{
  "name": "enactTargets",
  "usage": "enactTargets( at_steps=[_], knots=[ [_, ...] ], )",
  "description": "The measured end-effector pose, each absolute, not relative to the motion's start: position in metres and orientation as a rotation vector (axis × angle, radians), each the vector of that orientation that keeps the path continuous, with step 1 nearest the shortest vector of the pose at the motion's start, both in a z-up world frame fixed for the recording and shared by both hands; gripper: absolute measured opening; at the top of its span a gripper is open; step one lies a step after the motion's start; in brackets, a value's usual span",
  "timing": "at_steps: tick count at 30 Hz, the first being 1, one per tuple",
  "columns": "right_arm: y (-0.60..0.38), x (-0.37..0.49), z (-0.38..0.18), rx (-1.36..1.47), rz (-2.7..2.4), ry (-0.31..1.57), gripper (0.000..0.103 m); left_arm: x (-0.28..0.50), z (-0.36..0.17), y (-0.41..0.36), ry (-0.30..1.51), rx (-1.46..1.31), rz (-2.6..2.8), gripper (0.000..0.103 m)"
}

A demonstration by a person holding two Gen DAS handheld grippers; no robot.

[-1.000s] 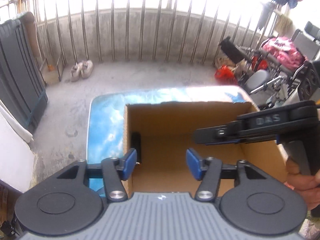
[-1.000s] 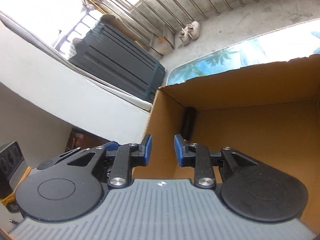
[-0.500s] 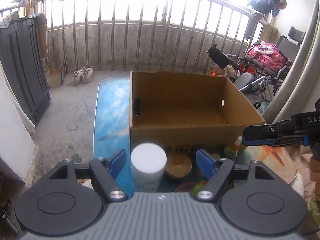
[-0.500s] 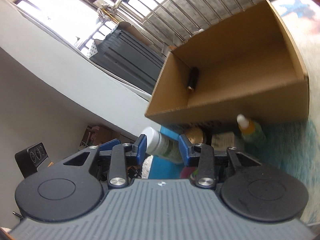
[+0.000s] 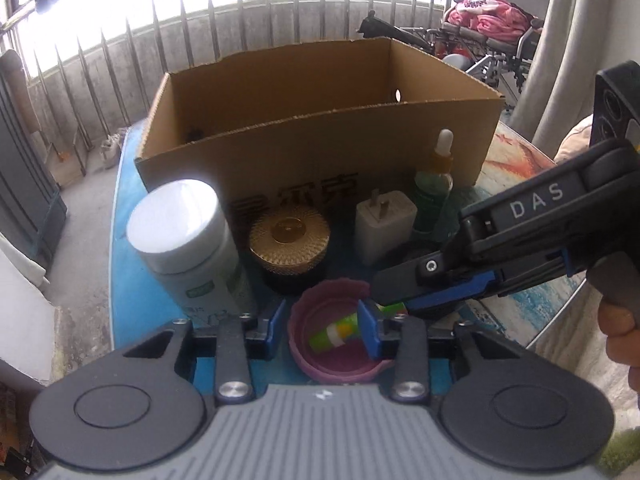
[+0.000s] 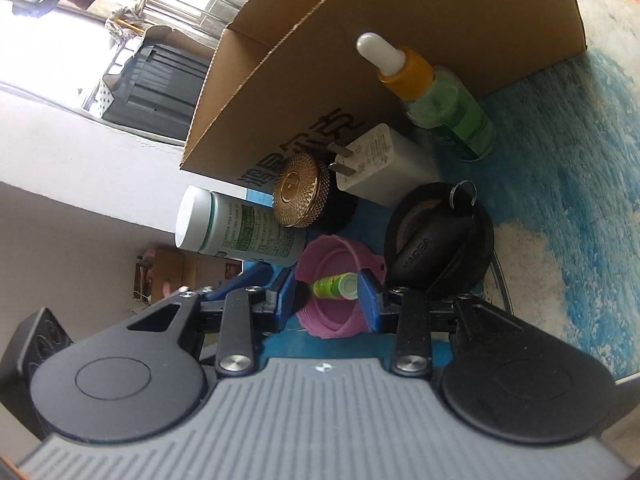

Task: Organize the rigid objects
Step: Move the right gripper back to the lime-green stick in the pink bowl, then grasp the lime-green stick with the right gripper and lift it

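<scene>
Both tongs dropped from box (image 5: 320,148) to clutter near it. Left tongs (image 5: 324,330) apart, straddling pink cup (image 5: 316,360). Right tongs (image 6: 326,306) apart, likewise lined up for grasp.

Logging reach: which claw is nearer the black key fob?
Right. The right claw sits just beside the key fob; the left claw is at the pink cup, farther off.
</scene>
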State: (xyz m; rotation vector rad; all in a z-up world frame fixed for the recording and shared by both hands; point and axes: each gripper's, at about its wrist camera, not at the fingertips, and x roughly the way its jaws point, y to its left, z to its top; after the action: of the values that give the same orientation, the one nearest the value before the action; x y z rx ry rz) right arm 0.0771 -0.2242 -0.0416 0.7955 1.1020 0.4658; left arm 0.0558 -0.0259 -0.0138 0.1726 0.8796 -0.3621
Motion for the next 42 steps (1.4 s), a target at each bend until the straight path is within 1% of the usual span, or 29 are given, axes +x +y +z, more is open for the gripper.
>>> enactTargets(
  at_steps=[3,10,17,21,26,31,33,34,35,36,42],
  knots=[
    [-0.223,0.079,-0.038,0.796,0.47,1.103,0.035,0.057,-0.02,-0.026,0.918,0.133,-0.409,0.037],
    [-0.221,0.087,-0.039,0.814,0.471,1.102,0.035,0.048,-0.024,-0.029,0.926,0.152,-0.426,0.037],
    [-0.218,0.097,-0.037,0.848,0.495,1.081,0.035,0.043,-0.022,-0.026,0.933,0.115,-0.42,0.037],
    [-0.22,0.094,-0.031,0.851,0.515,1.068,0.035,0.044,-0.023,-0.026,0.919,0.14,-0.376,0.032],
    [-0.221,0.09,-0.028,0.856,0.525,1.092,0.035,0.051,-0.023,-0.028,0.928,0.157,-0.369,0.032],
    [-0.211,0.096,-0.037,0.836,0.516,1.133,0.035,0.058,-0.032,-0.032,0.96,0.169,-0.358,0.031],
    [-0.205,0.1,-0.039,0.811,0.513,1.137,0.035,0.061,-0.033,-0.032,0.974,0.154,-0.36,0.023],
    [-0.201,0.102,-0.041,0.797,0.509,1.139,0.035,0.062,-0.033,-0.031,0.981,0.151,-0.355,0.021],
    [-0.198,0.104,-0.041,0.784,0.506,1.141,0.032,0.063,-0.034,-0.031,0.986,0.151,-0.348,0.019],
    [-0.195,0.105,-0.042,0.766,0.505,1.137,0.031,0.064,-0.035,-0.031,0.989,0.149,-0.343,0.016],
    [-0.179,0.107,-0.035,0.651,0.504,1.111,0.032,0.065,-0.033,-0.028,0.969,0.131,-0.329,0.016]
  ],
)
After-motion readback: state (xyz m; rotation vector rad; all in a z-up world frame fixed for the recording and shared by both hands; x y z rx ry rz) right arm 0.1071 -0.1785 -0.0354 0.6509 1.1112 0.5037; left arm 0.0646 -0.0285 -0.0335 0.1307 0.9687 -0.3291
